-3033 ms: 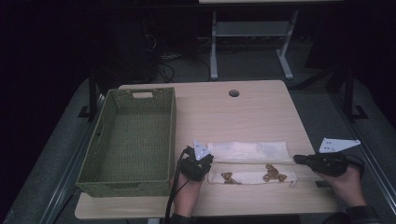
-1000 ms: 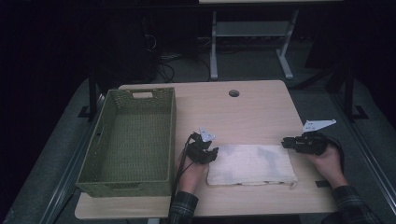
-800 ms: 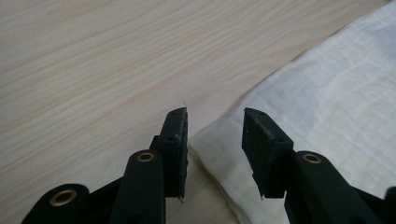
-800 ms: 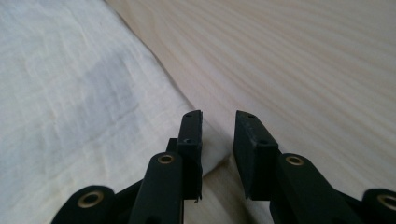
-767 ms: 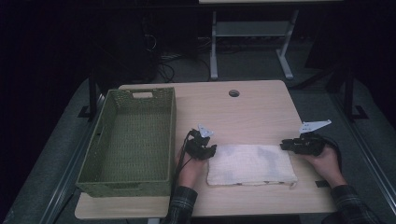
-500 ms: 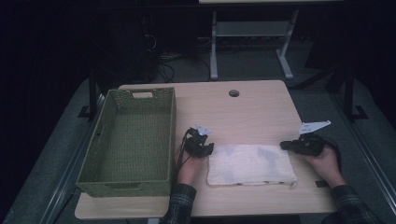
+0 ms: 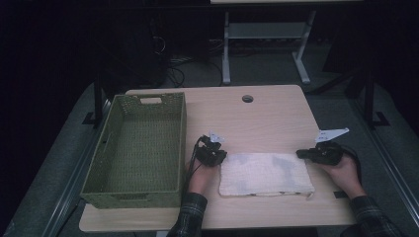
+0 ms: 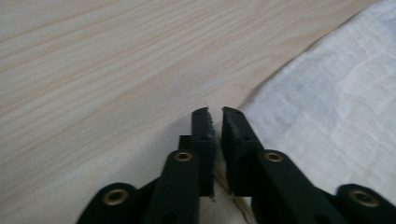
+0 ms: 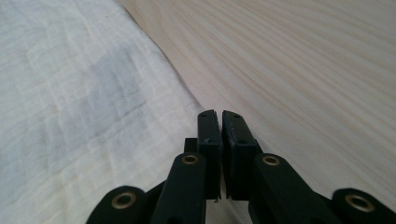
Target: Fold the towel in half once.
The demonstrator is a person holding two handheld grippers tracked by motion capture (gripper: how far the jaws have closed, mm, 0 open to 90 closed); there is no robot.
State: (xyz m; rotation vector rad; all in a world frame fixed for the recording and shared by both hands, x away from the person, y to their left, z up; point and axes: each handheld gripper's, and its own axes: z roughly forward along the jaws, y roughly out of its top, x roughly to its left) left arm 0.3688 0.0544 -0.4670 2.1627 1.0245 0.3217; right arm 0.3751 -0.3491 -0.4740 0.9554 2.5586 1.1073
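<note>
High view: folded white cloth towel (image 7: 266, 174) lies flat on light wood worktop (image 7: 276, 118), right of green woven basket (image 7: 137, 148). Left hand-held gripper (image 7: 211, 155) at its left edge, right hand-held gripper (image 7: 316, 154) at far right corner. Left gripper view: jaws just closed, nipping towel's edge (image 8: 327, 121). Right gripper view: jaws pinched on towel's edge (image 9: 93, 107).

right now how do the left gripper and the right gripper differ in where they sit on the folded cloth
The left gripper sits at the far left corner of the cloth, the right gripper at its far right corner. The left gripper lies close beside the green basket; the right gripper has bare table around it. Shared: both point inward at the cloth's far edge, jaws nearly together, having just been closing, seemingly pinching the cloth's edge.
</note>
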